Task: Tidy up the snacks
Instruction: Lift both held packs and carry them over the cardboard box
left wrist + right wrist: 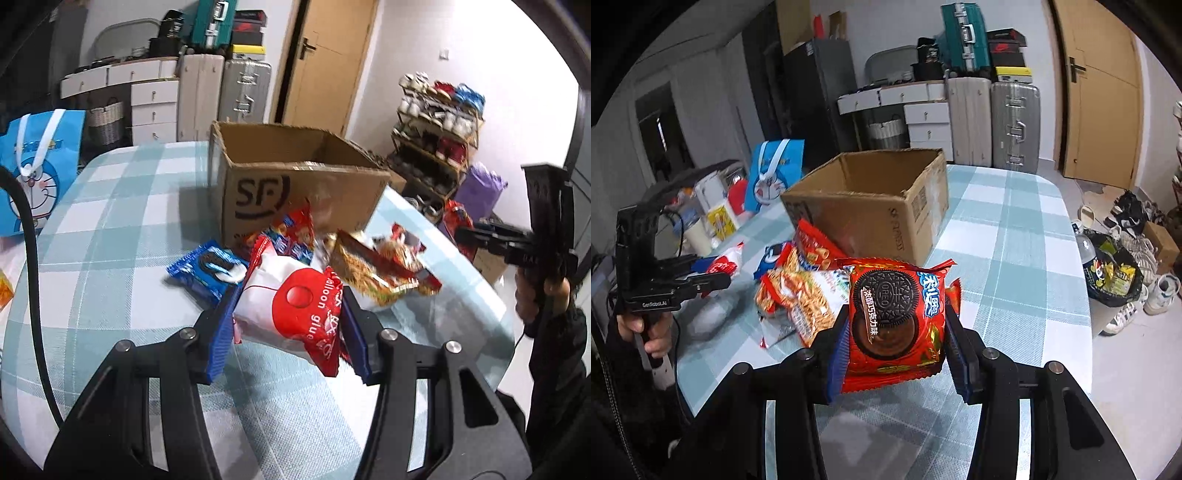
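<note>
My left gripper [284, 314] is shut on a white and red snack packet [291, 306], held above the checked table [110, 229]. My right gripper [895, 332] is shut on a red Oreo packet [895, 325], also lifted off the table. An open cardboard box [295, 184] [871, 206] stands behind a pile of snacks: a blue Oreo packet [207, 269], a red biscuit packet [291, 229] and a noodle snack bag [373, 269] [805, 295]. The right gripper [465, 236] shows at the right edge of the left wrist view. The left gripper [720, 280] shows at the left of the right wrist view.
A blue cartoon gift bag [37, 166] [775, 173] stands at the table's far left beside bottles and cartons [713, 218]. Suitcases [1015, 125], white drawers [927, 122] and a wooden door [1100, 92] line the back wall. A shoe rack [436, 140] and a bin [1108, 280] stand right of the table.
</note>
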Motion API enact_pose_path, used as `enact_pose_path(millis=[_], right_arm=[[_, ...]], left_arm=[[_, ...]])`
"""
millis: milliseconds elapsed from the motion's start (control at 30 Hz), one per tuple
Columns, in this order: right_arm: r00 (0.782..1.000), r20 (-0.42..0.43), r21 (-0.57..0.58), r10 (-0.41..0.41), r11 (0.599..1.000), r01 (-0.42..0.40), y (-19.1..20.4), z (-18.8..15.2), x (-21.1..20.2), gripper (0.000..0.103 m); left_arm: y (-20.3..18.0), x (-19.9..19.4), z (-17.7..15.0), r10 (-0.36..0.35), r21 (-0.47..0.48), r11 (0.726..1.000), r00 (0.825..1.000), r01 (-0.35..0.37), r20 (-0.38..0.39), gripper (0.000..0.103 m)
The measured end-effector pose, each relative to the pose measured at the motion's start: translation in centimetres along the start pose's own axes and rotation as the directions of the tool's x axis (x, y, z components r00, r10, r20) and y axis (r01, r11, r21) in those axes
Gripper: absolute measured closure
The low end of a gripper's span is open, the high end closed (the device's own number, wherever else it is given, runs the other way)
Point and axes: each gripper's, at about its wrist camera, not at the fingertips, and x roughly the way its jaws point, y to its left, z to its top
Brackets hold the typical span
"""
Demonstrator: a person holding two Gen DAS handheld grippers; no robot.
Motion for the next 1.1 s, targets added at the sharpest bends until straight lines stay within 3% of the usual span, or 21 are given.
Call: enact_pose_path(millis=[233,567,1100], right_arm=[[0.999,0.048,0.040,-0.014,0.999,0.012,-0.2,0.6,-0.2,0.056],[0.988,0.150,0.097,-0.044,0.995,0.030,0.3,2.4,-1.1,0.056],[0.974,0.221,0.148,-0.042,0.989,0.009,0.8,8.1,0.0,0.056]], left_arm=[[0.4,-1.2,1.2,0.063,-0.025,0.998,0.996,-0.061,0.064,0.053],[0.5,-2.1,4.3,0.080,-0.062,0.995,0.990,-0.074,0.113,0.053],[-0.2,0.0,11.7,0.129,-0.072,0.990,0.977,-0.119,0.168,0.053]])
